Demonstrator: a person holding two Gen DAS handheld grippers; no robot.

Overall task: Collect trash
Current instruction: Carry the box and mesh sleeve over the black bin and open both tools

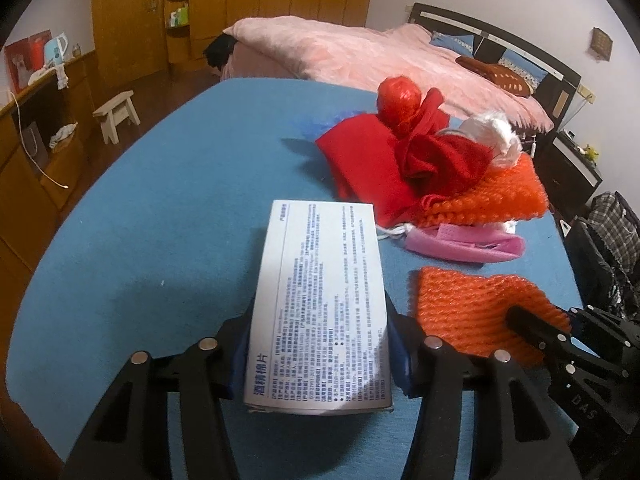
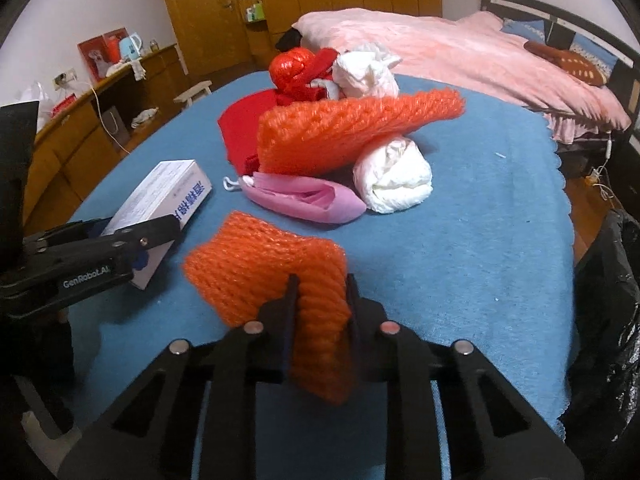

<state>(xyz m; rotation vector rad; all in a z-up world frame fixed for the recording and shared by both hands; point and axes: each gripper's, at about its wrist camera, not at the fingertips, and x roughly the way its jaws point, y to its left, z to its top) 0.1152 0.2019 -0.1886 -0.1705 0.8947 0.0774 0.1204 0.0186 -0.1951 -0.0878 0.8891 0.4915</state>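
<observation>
Right gripper squeezes orange squishy foam net sleeve, just beside white printed cardboard box. Sleeve light, soft, bends easily; edge good to pinch. Left gripper hugs box sides; box stiff, light.
</observation>
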